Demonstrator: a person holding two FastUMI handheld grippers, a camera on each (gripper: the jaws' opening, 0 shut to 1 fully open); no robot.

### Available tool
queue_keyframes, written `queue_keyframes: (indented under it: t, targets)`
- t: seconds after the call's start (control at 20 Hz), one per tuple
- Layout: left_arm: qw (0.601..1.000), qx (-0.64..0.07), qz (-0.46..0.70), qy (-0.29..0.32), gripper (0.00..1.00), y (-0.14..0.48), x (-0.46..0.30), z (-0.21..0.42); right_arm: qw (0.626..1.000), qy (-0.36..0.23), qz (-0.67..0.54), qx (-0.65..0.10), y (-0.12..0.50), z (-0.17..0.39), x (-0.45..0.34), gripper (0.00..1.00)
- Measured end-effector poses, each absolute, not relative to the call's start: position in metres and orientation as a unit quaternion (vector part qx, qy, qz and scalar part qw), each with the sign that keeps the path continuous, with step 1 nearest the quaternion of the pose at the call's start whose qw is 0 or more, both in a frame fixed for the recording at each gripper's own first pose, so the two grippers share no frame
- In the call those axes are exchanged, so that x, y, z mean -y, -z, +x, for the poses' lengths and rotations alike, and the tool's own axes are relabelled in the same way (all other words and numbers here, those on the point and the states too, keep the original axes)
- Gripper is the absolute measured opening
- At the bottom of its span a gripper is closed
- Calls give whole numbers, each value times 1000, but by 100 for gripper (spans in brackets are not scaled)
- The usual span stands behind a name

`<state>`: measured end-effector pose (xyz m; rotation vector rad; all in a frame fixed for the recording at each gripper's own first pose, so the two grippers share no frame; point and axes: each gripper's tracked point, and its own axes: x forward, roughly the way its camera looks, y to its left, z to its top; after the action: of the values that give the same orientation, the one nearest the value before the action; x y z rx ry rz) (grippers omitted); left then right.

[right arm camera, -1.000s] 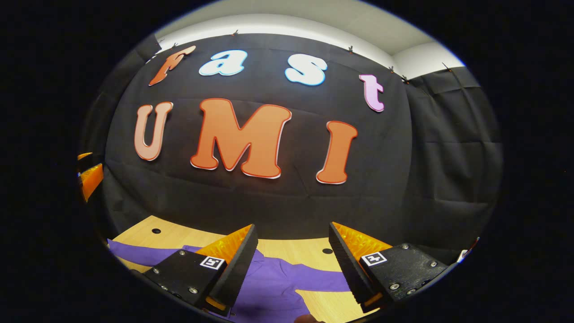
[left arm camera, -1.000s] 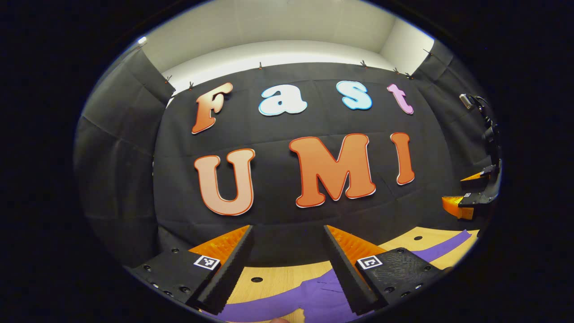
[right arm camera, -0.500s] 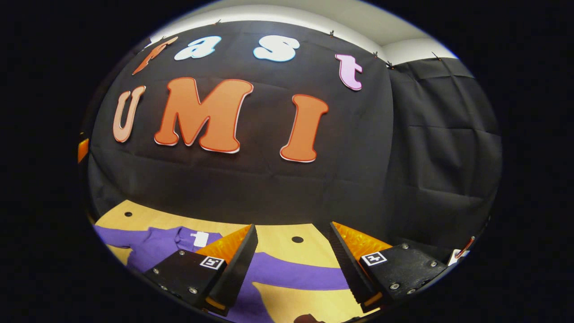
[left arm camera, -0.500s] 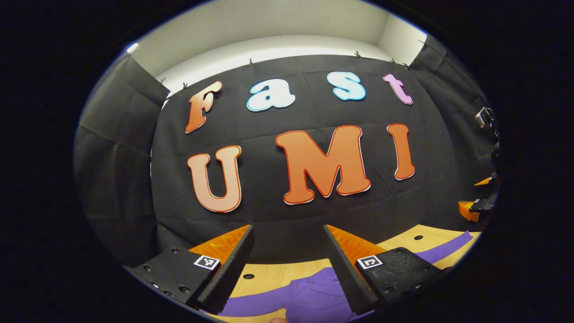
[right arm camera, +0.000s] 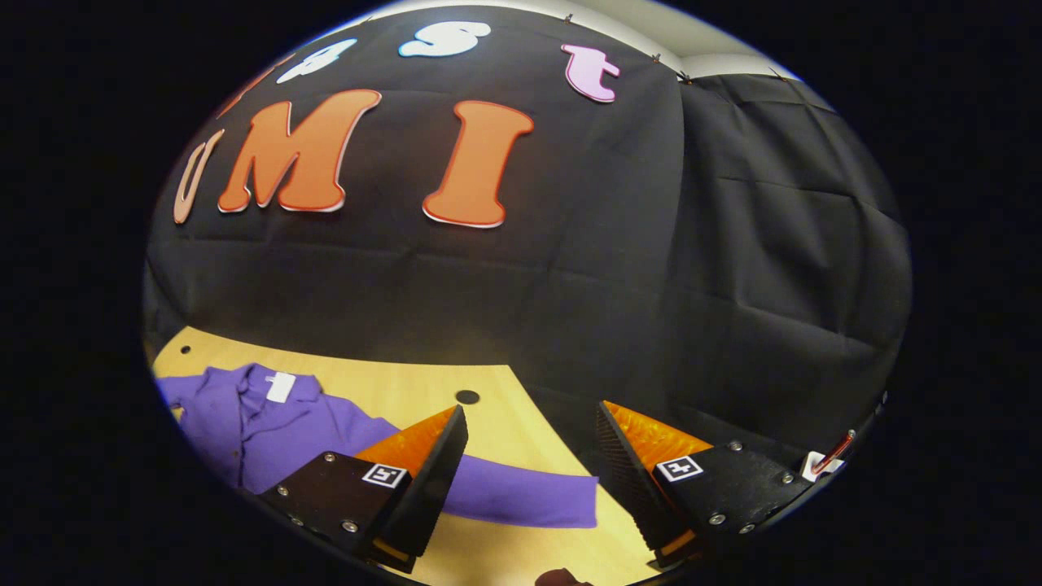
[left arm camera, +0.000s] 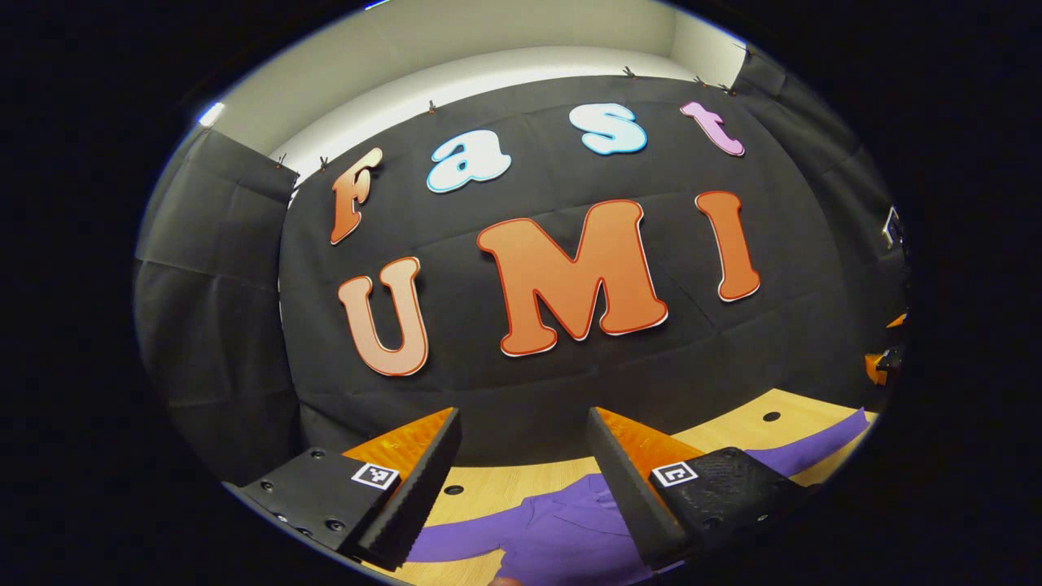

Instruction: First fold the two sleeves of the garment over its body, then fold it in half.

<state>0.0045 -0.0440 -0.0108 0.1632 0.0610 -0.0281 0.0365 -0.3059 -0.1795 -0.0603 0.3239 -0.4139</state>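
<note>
A purple collared shirt lies spread flat on the wooden table, with a white label at its collar. One sleeve stretches out to the right, its cuff lying between the fingers of my right gripper, which hovers open above it. In the left gripper view the purple shirt shows below my left gripper, open and held above the cloth, and its far sleeve runs off to the right. The right gripper shows at the far right edge of that view.
The wooden table has small round holes in it. The black cloth wall stands close behind the table's far edge and wraps round the right side.
Both views have tilted down, showing more of the table and shirt. The right gripper has swung to the right, bringing the outstretched sleeve and its cuff between its fingers. Both stay open.
</note>
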Motion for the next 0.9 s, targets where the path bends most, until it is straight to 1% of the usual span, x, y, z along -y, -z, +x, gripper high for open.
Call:
queue_keyframes:
  t: [0.15, 0.3, 0.4, 0.6, 0.75, 0.9]
  targets:
    - [995, -34, 89, 14, 97, 11, 49, 4, 959, 210, -17, -191, 208, 41, 335, 95]
    - [995, -37, 96, 17, 97, 10, 53, 5, 946, 205, 11, -253, 250, 44, 356, 95]
    - [994, -38, 98, 16, 97, 10, 54, 3, 928, 217, 41, -300, 279, 41, 369, 95]
    - [994, -48, 100, 9, 97, 13, 52, 1, 886, 213, 123, -393, 331, 38, 384, 95]
    - [993, -62, 99, 8, 97, 20, 53, -4, 860, 212, 156, -437, 353, 35, 399, 96]
    - [992, -67, 107, 16, 97, 21, 56, -8, 836, 194, 187, -478, 365, 36, 403, 96]
